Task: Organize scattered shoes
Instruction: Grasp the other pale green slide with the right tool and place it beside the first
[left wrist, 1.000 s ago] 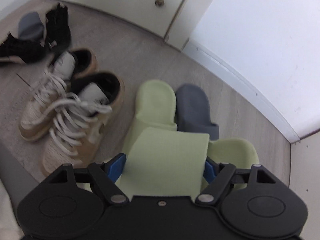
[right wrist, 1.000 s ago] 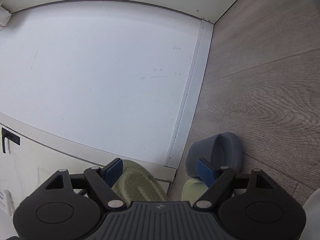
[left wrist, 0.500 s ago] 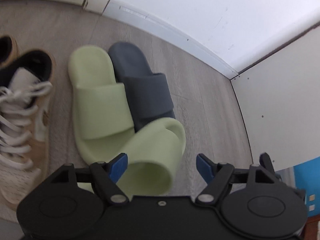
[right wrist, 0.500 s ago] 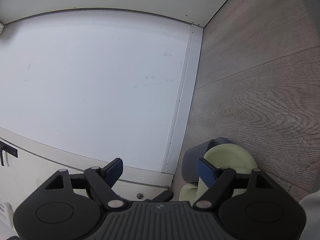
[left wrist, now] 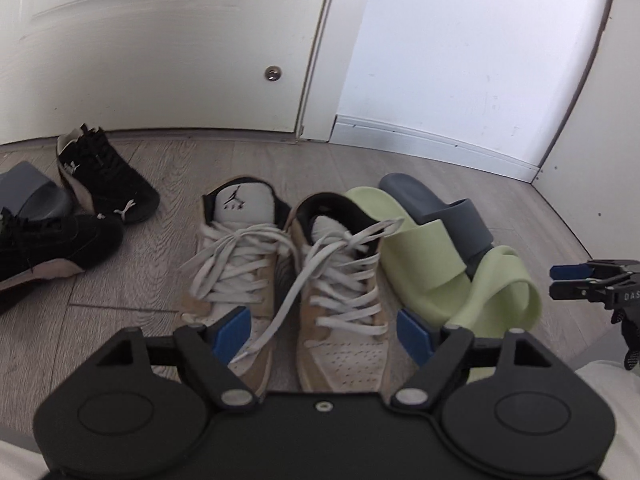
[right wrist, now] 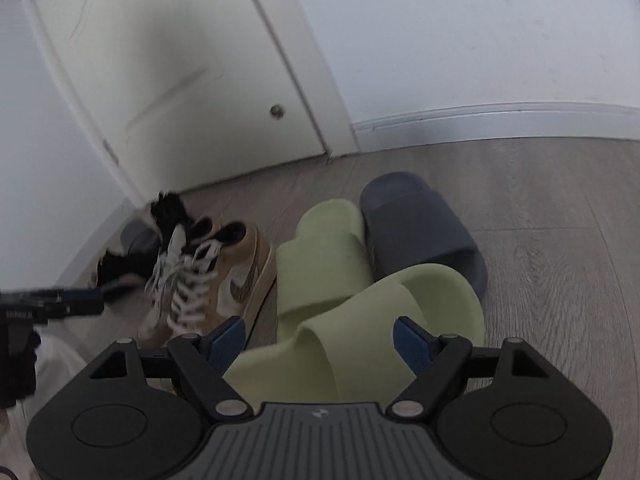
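The right gripper (right wrist: 320, 340) is hanging released, empty, straddling the near green slide (right wrist: 360, 328), which is leaning on its mate (right wrist: 320, 256), long axis running near-to-far. The left gripper (left wrist: 322, 330), also released, is hovering over the sneakers (left wrist: 336, 280).

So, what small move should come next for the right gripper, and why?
Probably lower the right gripper and close its jaws on the near green slide. That slide leans tilted on the flat green slide and the grey slide, not beside its mate, and the open jaws already straddle it.
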